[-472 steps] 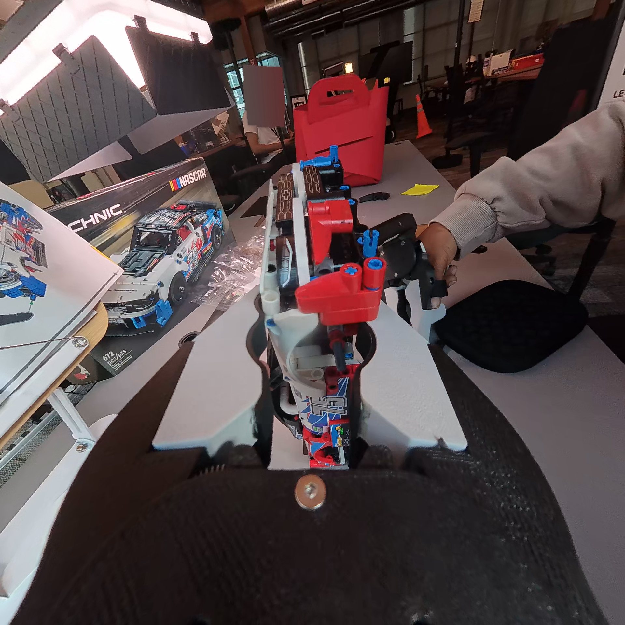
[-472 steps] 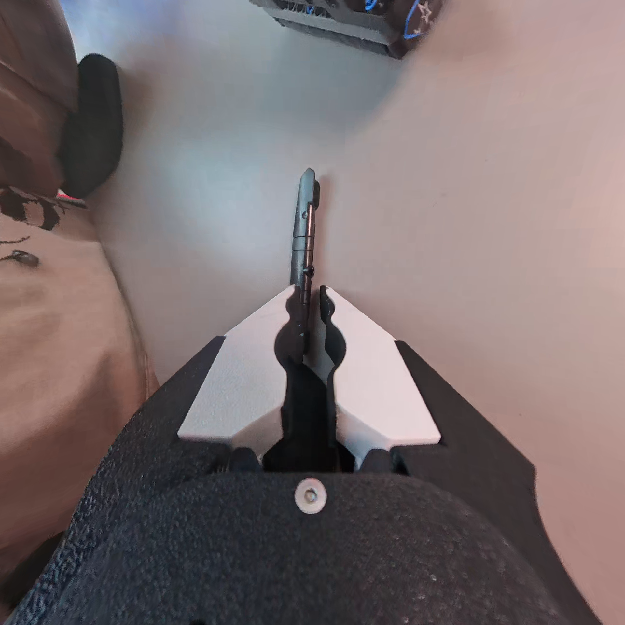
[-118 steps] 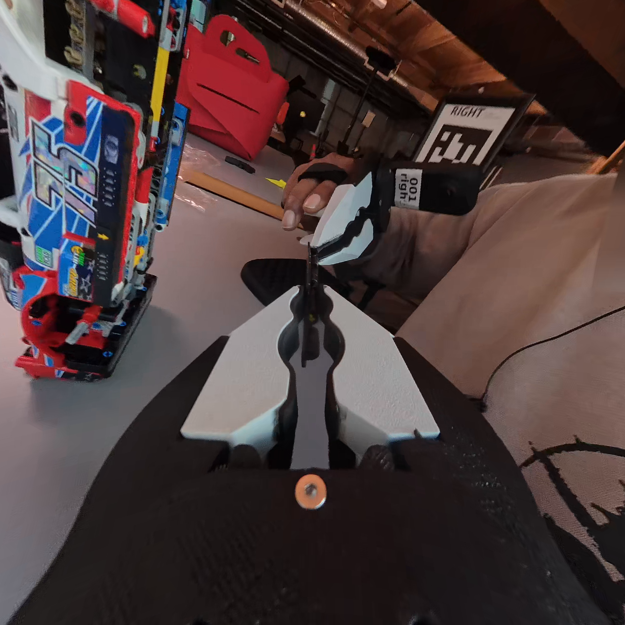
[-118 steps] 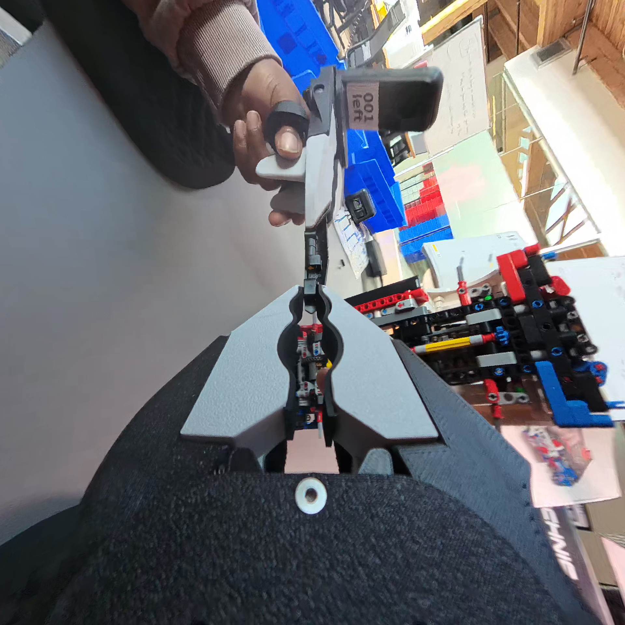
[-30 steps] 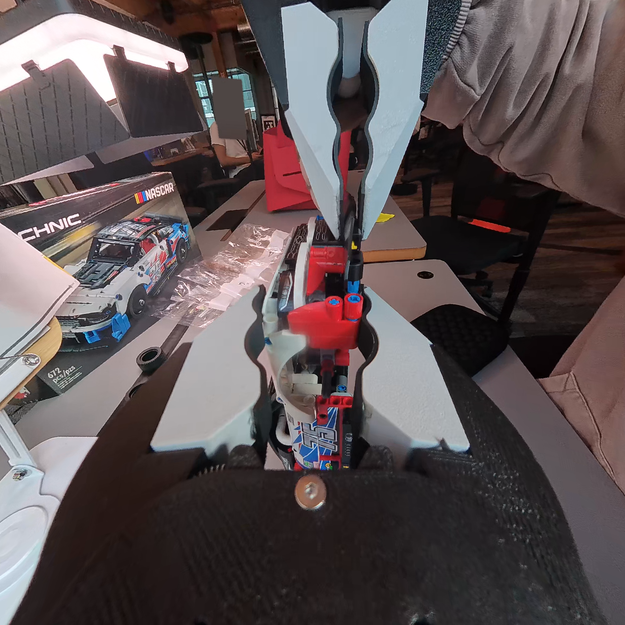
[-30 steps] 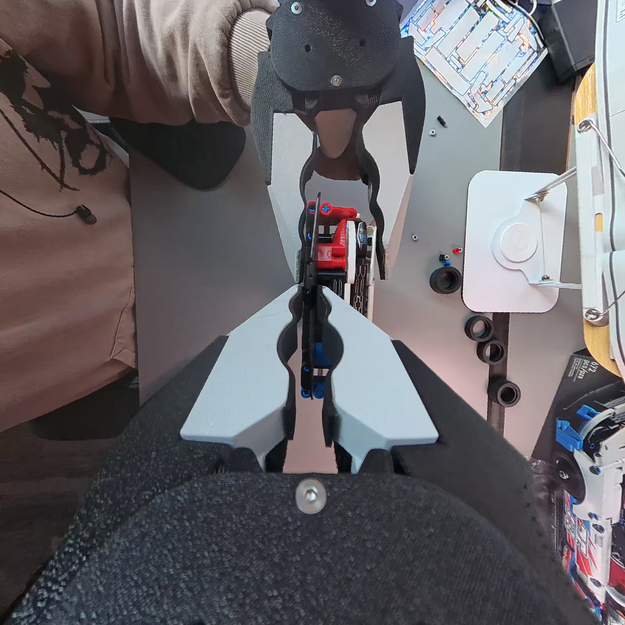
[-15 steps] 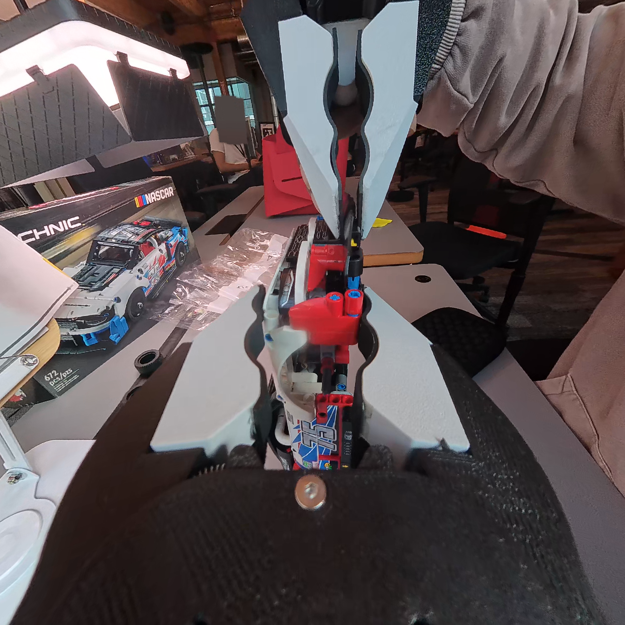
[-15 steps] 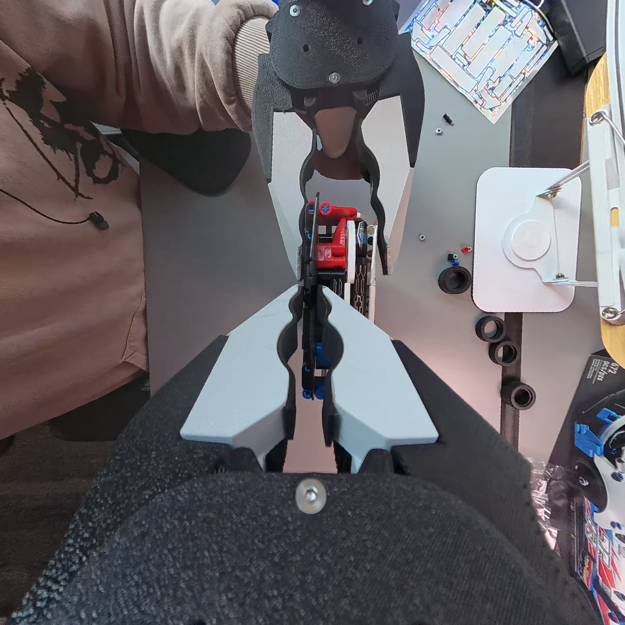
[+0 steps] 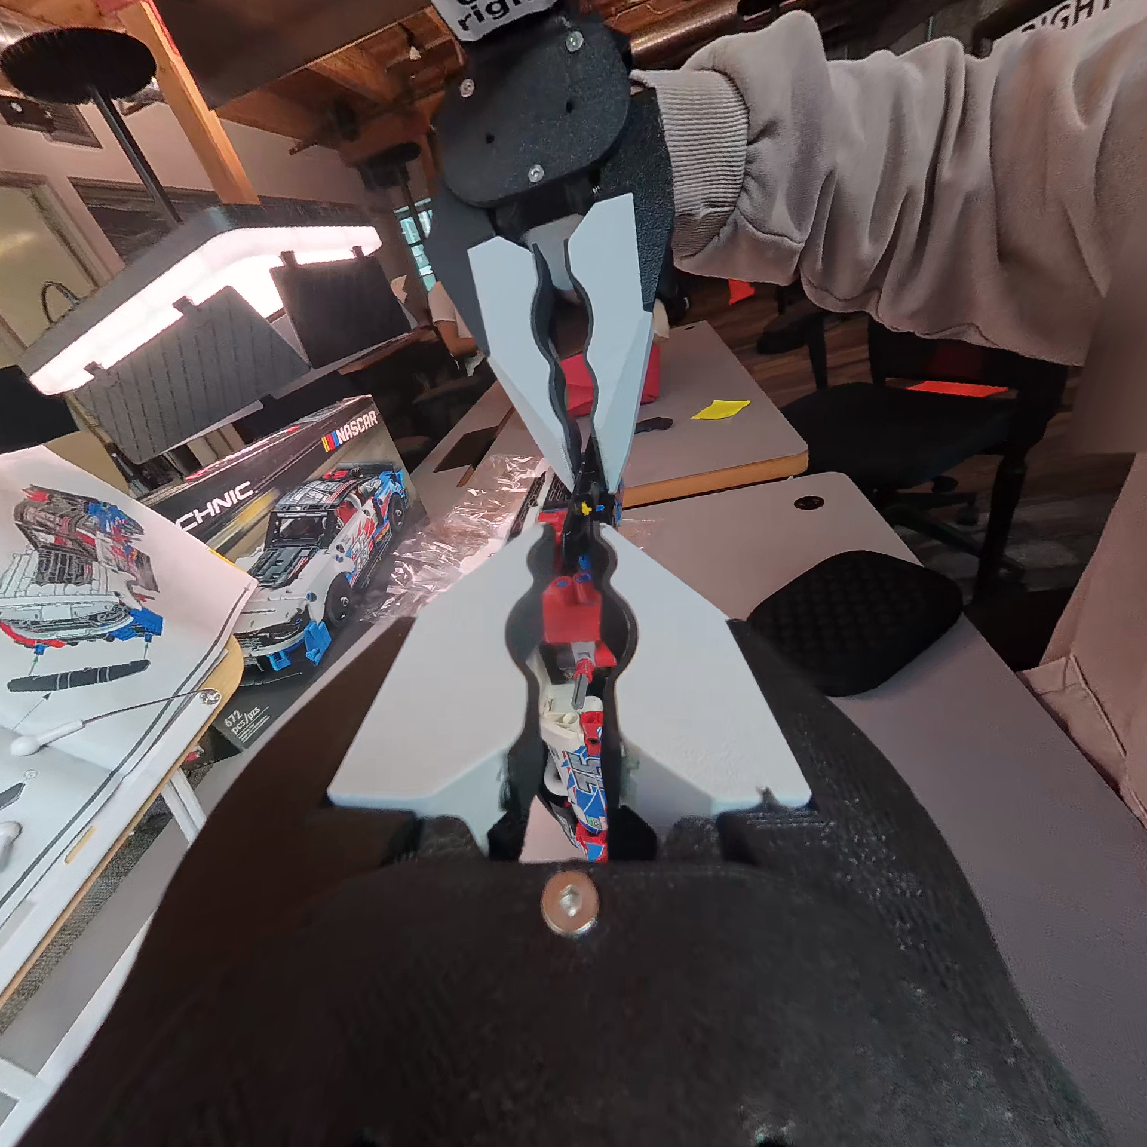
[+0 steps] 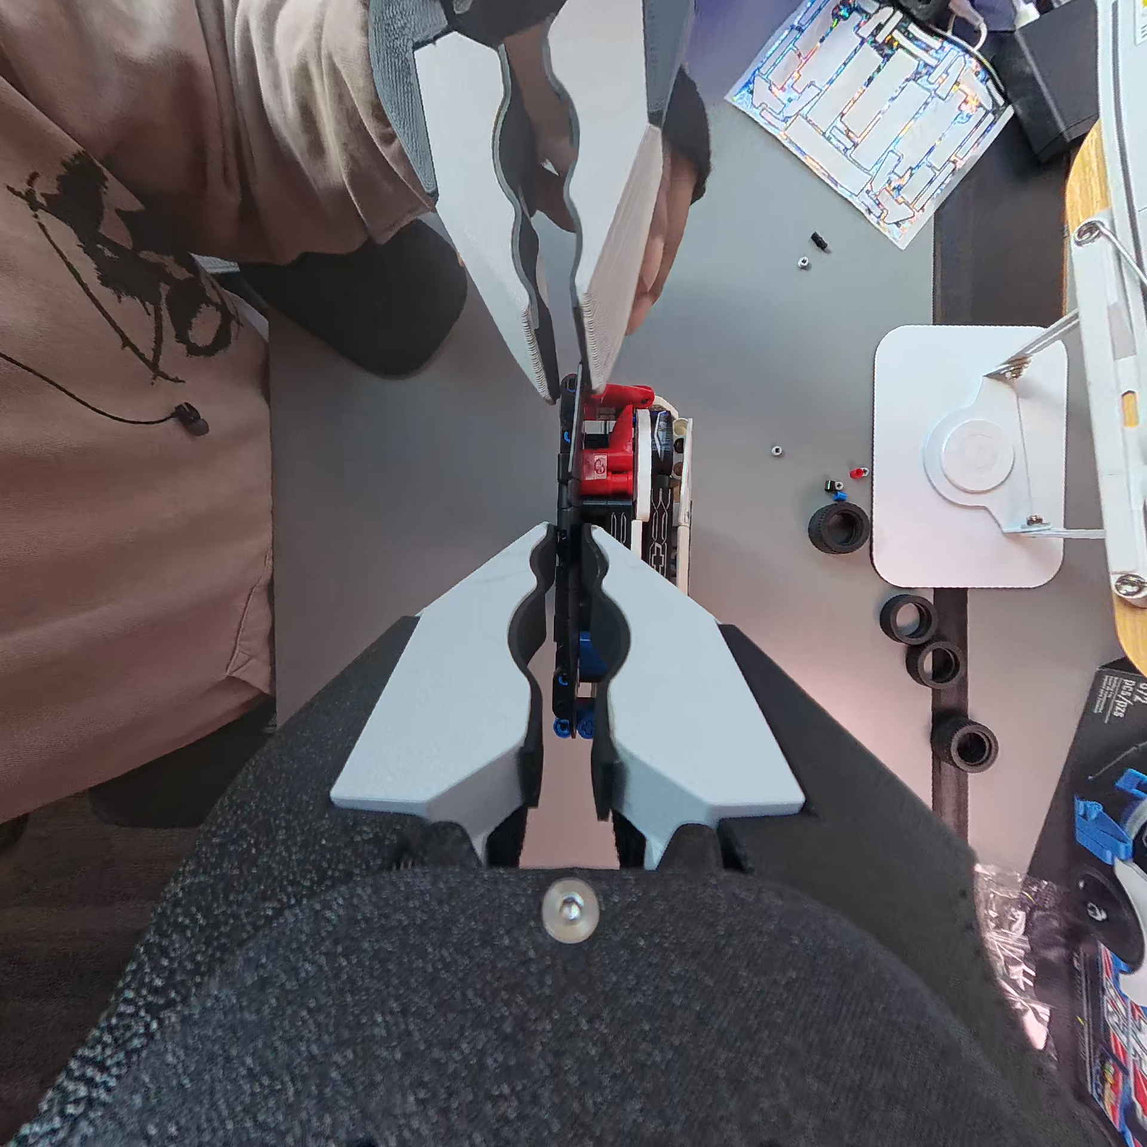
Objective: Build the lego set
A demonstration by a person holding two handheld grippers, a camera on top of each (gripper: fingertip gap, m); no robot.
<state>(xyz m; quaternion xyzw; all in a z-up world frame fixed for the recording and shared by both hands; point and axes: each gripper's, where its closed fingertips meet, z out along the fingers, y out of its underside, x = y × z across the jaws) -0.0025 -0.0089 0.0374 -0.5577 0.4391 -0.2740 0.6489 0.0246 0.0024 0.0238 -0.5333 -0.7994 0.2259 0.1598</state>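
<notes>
The lego car (image 10: 611, 450), a red, white and black build, stands on its side on the grey table (image 10: 403, 496). A thin black panel (image 10: 568, 620) lies along its left side. My right gripper (image 10: 571, 540) is shut on that panel's near part. My left gripper (image 10: 572, 388) comes from the far side, its jaws pinched over the panel's far end and the car's red edge. In the left wrist view, the left gripper (image 9: 578, 527) has the car (image 9: 571, 611) showing between its fingers. The right gripper (image 9: 586, 478) comes down from above onto the panel.
The set's box (image 9: 298, 515) and an instruction booklet (image 9: 93, 589) on a white stand (image 10: 968, 453) are to one side. Several black tyres (image 10: 838, 527), small loose pieces (image 10: 838, 487) and a sticker sheet (image 10: 869, 112) lie nearby. A black pad (image 9: 850, 620) and plastic bags (image 9: 447, 527) are on the table.
My left gripper's jaws have gone from a wide hold around the car body to a narrow pinch at the panel's end. The right gripper stays shut on the panel.
</notes>
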